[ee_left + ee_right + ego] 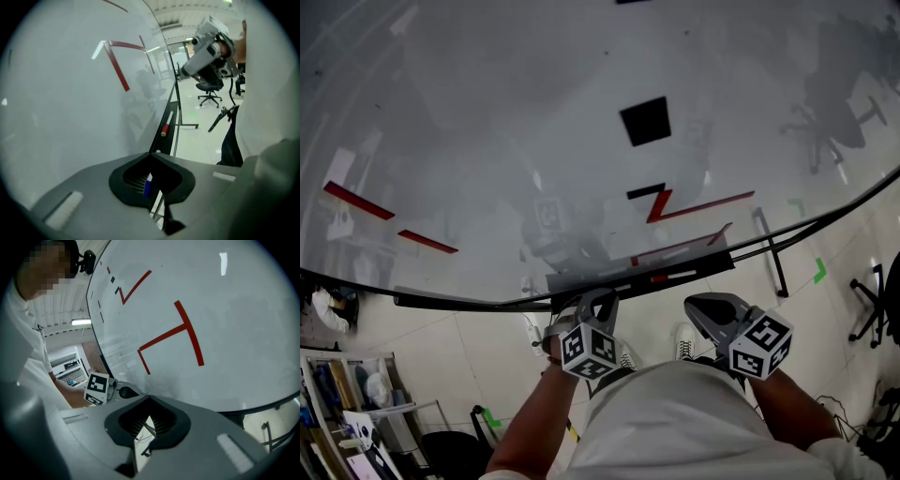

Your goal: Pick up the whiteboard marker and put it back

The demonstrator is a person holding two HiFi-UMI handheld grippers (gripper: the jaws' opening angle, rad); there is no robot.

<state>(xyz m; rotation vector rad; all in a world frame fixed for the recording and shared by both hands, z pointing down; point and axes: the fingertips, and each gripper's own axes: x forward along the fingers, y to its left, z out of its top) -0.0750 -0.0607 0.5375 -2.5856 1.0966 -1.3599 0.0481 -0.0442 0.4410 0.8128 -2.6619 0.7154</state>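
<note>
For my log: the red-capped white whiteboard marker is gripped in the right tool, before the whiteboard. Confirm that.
Wrong: the head view shows the red-capped white whiteboard marker lying in the black tray below the whiteboard. The right tool, before the whiteboard, is shut on nothing.

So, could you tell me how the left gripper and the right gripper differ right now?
The left gripper points along the tray, toward the red-capped marker lying in it; the right gripper faces the red lines on the whiteboard. Through the left gripper's hollow a blue and white piece shows, apparently lying in the tray beyond; the right gripper's hollow shows no marker. Both have their jaw tips together.
</note>
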